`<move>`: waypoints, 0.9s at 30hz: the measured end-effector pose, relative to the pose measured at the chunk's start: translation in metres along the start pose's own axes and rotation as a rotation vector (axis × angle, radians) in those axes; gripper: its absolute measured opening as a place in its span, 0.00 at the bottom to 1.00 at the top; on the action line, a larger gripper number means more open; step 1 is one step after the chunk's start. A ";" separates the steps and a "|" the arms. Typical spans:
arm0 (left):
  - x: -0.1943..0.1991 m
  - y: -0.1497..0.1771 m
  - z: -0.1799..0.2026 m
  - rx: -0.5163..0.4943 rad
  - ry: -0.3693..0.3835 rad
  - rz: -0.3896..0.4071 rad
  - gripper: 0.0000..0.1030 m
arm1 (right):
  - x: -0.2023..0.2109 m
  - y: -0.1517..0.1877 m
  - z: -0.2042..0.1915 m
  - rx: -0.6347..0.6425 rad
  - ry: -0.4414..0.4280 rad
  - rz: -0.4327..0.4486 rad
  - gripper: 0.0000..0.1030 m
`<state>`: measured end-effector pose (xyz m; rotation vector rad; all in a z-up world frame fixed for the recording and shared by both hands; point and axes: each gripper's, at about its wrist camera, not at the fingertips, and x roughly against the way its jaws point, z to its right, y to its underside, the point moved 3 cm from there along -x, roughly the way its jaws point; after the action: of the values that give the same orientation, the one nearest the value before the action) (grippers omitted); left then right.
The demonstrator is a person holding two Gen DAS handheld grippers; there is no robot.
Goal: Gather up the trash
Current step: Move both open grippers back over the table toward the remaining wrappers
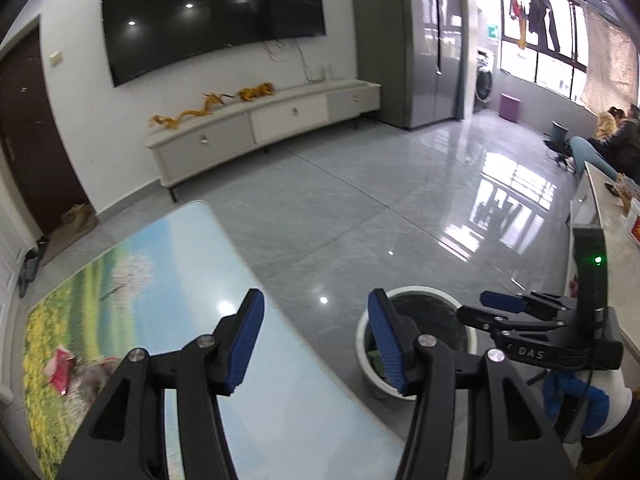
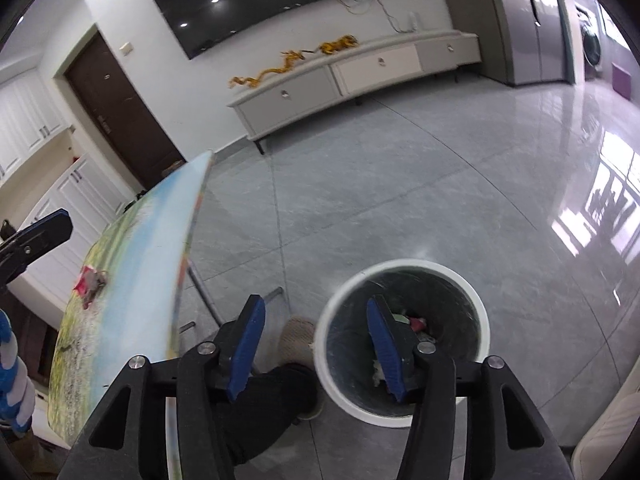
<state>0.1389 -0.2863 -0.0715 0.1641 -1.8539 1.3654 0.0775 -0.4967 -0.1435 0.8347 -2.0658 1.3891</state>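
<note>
My left gripper (image 1: 316, 344) is black with ribbed blue pads (image 1: 248, 344), and my right gripper (image 2: 316, 350) has the same black frame and blue pads (image 2: 384, 352). The table (image 1: 180, 256) carries a printed landscape: pale blue sky, green field, yellow flowers, a white blossoming tree. A red and grey wrapper (image 1: 61, 368) lies on it. The bin (image 2: 400, 276) is white outside and dark grey inside, with red and green scraps (image 2: 416, 322). The floor (image 1: 360, 200) is glossy grey tile. My glove (image 1: 576, 400) is blue and white.

Open left hand-held gripper (image 1: 316, 344), red wrapper (image 1: 61, 368), white bin (image 1: 370, 380)
</note>
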 end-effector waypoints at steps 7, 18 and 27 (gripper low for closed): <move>0.046 0.016 -0.035 0.043 -0.100 0.082 0.67 | 0.014 -0.008 -0.064 0.116 -0.057 0.041 0.57; 0.109 0.043 -0.076 0.105 -0.210 0.163 0.68 | 0.036 -0.005 -0.155 0.283 -0.134 0.097 0.66; 0.153 0.072 -0.114 0.209 -0.312 0.201 0.68 | 0.042 0.003 -0.226 0.416 -0.215 0.114 0.72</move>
<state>0.0585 -0.1084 -0.0133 0.3201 -2.0198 1.7560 0.0634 -0.2933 -0.0375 1.0875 -2.0343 1.9064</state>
